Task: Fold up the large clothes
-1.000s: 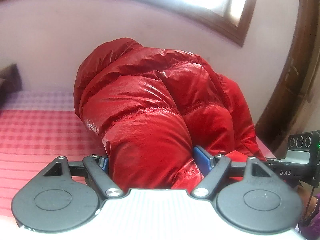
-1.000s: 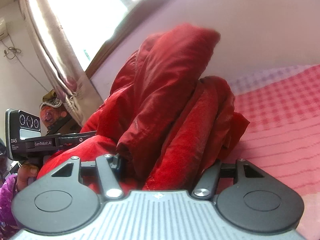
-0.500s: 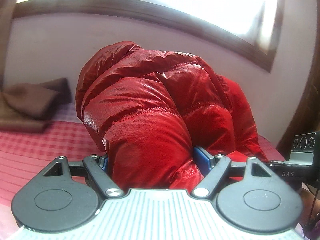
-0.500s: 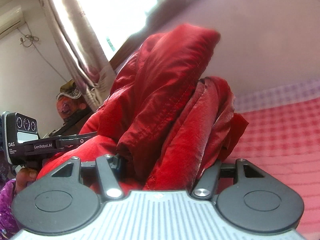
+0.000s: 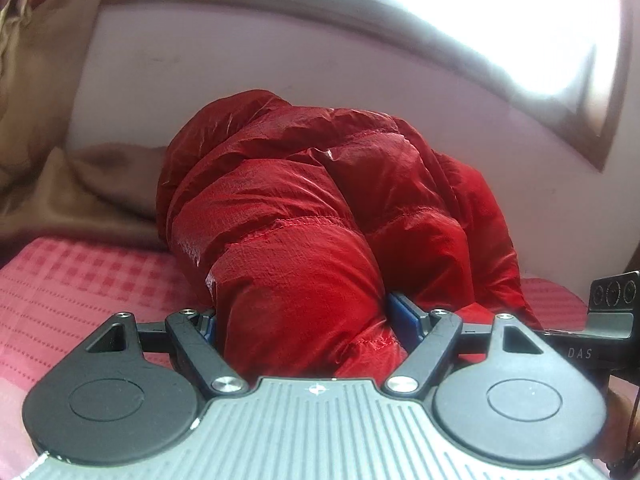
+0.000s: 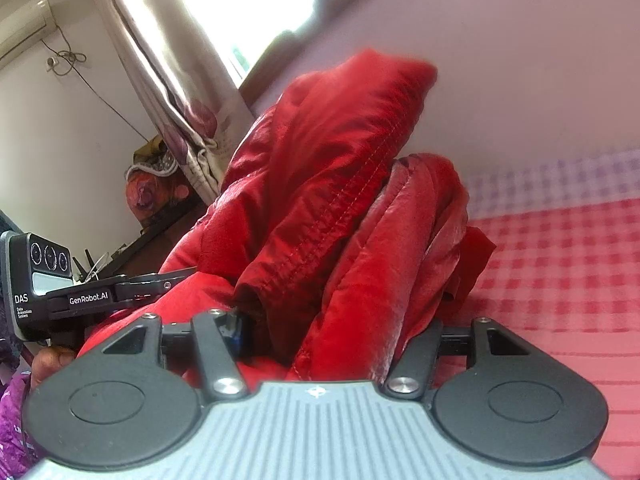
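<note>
A shiny red puffer jacket [image 5: 312,216] is bunched up over a red checked bed. My left gripper [image 5: 304,320] is shut on a thick fold of it; the blue pads [image 5: 404,314] press its sides. In the right wrist view the same jacket [image 6: 332,200] rises in folds, and my right gripper [image 6: 332,332] is shut on another bunch of it. The fingertips of both are buried in fabric. The left gripper's body [image 6: 80,300] shows at the left of the right wrist view.
The red checked bedsheet [image 5: 80,280] spreads under the jacket and shows in the right wrist view [image 6: 560,260]. A brown blanket [image 5: 80,192] lies at the back left. A pale wall [image 5: 280,60] and a window [image 5: 520,20] stand behind. A curtain [image 6: 172,72] hangs at left.
Both grippers kept their hold on the jacket while they swung left and tilted up: the brown blanket, more window and curtain have come into view. The jacket looks the same in the jaws.
</note>
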Action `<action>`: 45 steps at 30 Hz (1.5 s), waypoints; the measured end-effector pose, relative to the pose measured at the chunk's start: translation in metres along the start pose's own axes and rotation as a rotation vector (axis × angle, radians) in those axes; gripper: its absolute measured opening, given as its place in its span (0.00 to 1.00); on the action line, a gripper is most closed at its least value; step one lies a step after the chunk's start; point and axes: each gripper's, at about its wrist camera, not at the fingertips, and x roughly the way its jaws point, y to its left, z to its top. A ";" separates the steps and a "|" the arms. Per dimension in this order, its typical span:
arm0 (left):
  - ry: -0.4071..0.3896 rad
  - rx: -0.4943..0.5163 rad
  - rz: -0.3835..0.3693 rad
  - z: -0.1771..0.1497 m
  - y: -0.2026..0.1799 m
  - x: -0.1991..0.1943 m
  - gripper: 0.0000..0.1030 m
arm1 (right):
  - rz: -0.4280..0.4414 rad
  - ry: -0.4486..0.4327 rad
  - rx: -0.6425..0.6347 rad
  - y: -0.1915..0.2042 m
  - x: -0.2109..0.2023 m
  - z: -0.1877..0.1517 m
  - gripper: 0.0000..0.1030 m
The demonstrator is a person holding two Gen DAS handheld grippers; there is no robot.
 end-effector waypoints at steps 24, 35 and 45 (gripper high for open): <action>-0.028 -0.011 0.079 -0.025 -0.010 -0.013 0.94 | -0.008 0.056 -0.054 0.008 0.040 -0.003 0.62; -0.093 0.052 0.191 -0.035 -0.027 -0.042 1.00 | -0.008 0.047 0.044 -0.005 0.041 -0.014 0.85; -0.149 0.097 0.298 -0.042 -0.044 -0.053 1.00 | -0.040 0.014 0.037 0.008 0.032 -0.009 0.86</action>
